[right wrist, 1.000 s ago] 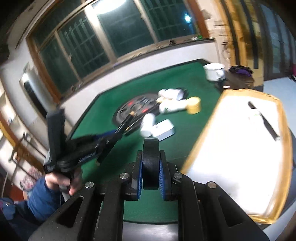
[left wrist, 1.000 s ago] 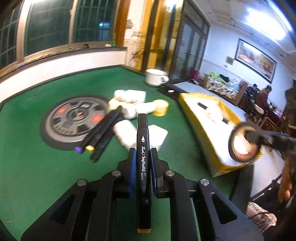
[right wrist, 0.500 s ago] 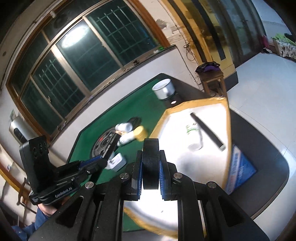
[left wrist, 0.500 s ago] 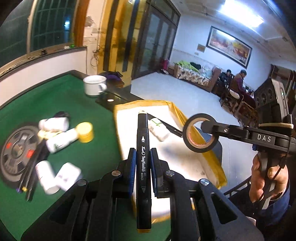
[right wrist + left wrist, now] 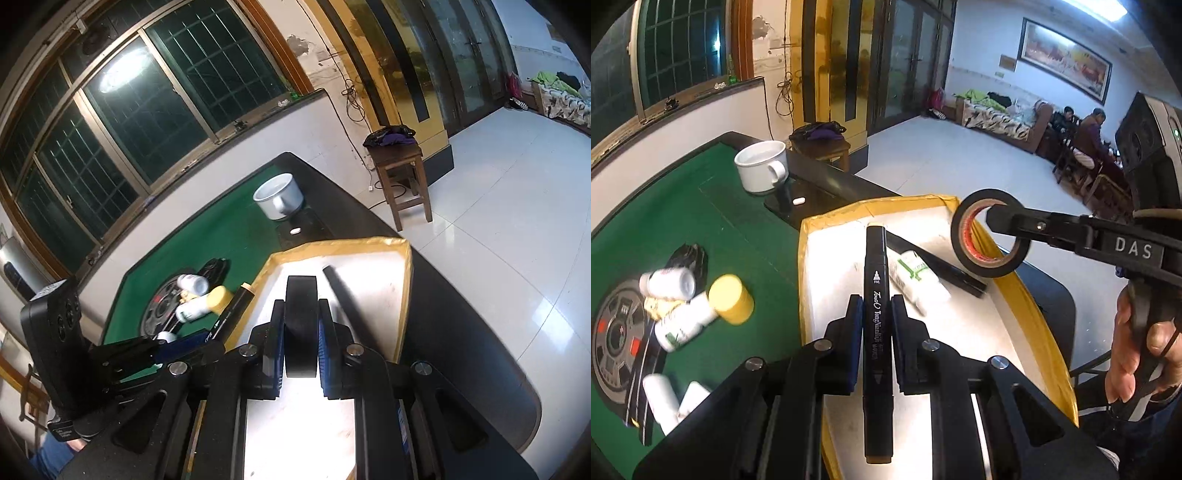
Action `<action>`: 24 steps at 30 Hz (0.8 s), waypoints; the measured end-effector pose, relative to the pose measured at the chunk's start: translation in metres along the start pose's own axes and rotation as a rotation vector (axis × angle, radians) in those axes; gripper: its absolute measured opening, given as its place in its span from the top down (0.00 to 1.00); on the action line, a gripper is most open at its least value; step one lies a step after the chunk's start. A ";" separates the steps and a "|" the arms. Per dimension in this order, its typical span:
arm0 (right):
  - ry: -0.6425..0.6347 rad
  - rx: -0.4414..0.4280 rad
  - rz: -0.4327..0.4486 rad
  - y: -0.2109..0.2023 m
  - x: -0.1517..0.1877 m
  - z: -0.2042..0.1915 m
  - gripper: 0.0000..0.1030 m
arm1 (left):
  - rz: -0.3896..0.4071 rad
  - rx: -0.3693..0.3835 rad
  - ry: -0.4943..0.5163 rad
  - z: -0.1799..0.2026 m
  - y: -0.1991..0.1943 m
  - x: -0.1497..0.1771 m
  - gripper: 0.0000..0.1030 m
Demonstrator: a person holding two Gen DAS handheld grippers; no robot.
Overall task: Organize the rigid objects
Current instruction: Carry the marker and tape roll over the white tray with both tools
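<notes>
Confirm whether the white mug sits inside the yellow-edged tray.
No. The white mug stands on the green table, beyond the tray.

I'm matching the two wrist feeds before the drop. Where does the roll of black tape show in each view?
Left wrist view: the roll of black tape is at upper right, seen as a ring, clamped by the right gripper above the tray's far right corner.
Right wrist view: the tape is at bottom centre, edge-on between that gripper's pads, above the tray.
Shared landmark: the white mug on the green table.
</notes>
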State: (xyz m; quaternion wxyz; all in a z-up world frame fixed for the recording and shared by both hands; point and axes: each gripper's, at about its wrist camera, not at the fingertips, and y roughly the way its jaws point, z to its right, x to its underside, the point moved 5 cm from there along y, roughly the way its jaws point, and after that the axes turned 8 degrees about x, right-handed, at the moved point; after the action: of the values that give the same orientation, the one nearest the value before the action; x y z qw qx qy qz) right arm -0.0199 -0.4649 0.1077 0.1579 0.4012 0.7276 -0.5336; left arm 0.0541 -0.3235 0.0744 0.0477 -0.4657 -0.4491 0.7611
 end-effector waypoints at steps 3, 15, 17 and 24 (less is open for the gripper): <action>-0.007 0.026 -0.017 0.014 -0.009 0.009 0.87 | -0.013 -0.025 0.013 -0.001 0.010 -0.006 0.88; -0.021 0.079 -0.099 0.054 -0.023 0.029 0.87 | -0.074 -0.053 0.029 0.012 0.047 -0.012 0.88; -0.022 0.084 -0.106 0.057 -0.024 0.031 0.87 | -0.078 -0.055 0.032 0.013 0.051 -0.013 0.88; -0.022 0.092 -0.123 0.066 -0.025 0.039 0.87 | -0.091 -0.079 0.045 0.014 0.059 -0.010 0.88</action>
State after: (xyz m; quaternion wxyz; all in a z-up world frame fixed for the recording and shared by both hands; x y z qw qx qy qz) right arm 0.0379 -0.5033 0.0667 0.1143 0.3568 0.7238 -0.5794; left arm 0.0696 -0.3723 0.0404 0.0737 -0.4632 -0.4983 0.7292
